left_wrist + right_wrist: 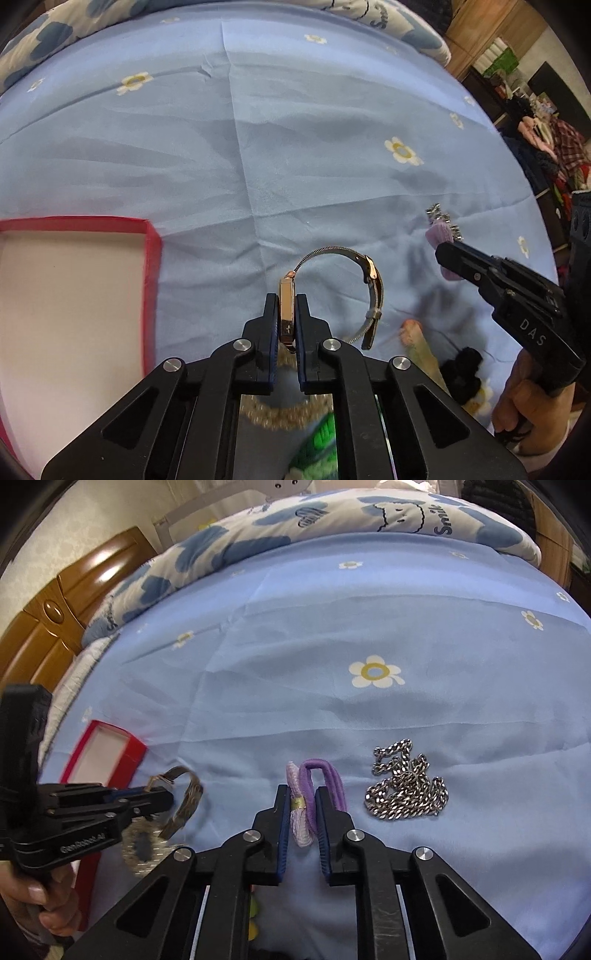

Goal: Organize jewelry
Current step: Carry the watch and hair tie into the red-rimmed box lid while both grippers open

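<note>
My left gripper (287, 299) is shut on a gold-cased watch (287, 314) with a mesh strap (373, 291), held above the blue bedsheet; it also shows in the right wrist view (184, 801). My right gripper (302, 792) is shut on purple hair ties (314, 794), seen from the left wrist view too (441, 240). A silver chain (406, 782) lies on the sheet right of the hair ties. An open red box (151, 251) with a white inside sits left of the left gripper.
A pearl bracelet (284, 413) lies under the left gripper. A black hair tie (461, 369), a peach item (413, 332) and a green item (321, 439) lie nearby. A patterned quilt (332, 513) lines the bed's far edge.
</note>
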Action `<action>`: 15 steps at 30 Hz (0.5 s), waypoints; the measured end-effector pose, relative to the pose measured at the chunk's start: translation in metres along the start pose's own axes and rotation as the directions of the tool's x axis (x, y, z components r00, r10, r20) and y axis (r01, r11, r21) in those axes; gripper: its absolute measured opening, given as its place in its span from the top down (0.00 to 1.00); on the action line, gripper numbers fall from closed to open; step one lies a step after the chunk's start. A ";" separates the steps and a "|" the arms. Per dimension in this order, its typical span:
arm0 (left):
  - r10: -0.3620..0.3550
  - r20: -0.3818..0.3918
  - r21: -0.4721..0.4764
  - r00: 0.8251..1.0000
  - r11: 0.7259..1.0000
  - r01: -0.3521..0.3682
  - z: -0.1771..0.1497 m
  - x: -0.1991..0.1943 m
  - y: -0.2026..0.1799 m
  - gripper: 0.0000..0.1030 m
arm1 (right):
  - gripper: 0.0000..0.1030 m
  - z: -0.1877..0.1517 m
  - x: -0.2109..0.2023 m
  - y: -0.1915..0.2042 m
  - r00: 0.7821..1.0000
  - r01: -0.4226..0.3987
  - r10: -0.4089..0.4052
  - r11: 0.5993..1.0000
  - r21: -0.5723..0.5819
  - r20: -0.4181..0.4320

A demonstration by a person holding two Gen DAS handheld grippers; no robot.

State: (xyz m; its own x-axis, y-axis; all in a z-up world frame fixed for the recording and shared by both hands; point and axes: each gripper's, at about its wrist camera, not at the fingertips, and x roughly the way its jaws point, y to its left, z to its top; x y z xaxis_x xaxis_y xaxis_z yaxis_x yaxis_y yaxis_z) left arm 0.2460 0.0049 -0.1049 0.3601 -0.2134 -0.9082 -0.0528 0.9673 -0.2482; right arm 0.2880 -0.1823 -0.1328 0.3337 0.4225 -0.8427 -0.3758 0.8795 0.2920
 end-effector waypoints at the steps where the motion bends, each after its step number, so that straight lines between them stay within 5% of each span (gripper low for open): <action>1: -0.005 0.010 -0.004 1.000 1.000 0.005 -0.002 -0.006 0.002 0.94 | 0.87 -0.001 -0.004 0.001 1.000 -0.011 0.011 1.000 0.005 0.004; 9: -0.015 0.076 -0.047 0.997 0.999 0.019 -0.021 -0.050 0.034 0.94 | 0.87 -0.007 -0.025 0.033 0.996 -0.086 0.085 0.996 0.007 0.029; 15: 0.043 0.108 -0.088 0.993 0.996 -0.033 -0.034 -0.071 0.074 0.94 | 0.87 -0.008 -0.024 0.077 0.989 -0.145 0.145 0.989 -0.023 0.031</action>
State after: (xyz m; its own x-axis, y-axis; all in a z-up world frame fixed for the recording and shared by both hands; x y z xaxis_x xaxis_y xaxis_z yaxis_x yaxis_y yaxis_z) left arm 0.1847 0.0870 -0.0700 0.4564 -0.1559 -0.8760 -0.1465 0.9579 -0.2468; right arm 0.2443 -0.1263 -0.0935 0.3025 0.5524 -0.7767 -0.4397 0.8039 0.4005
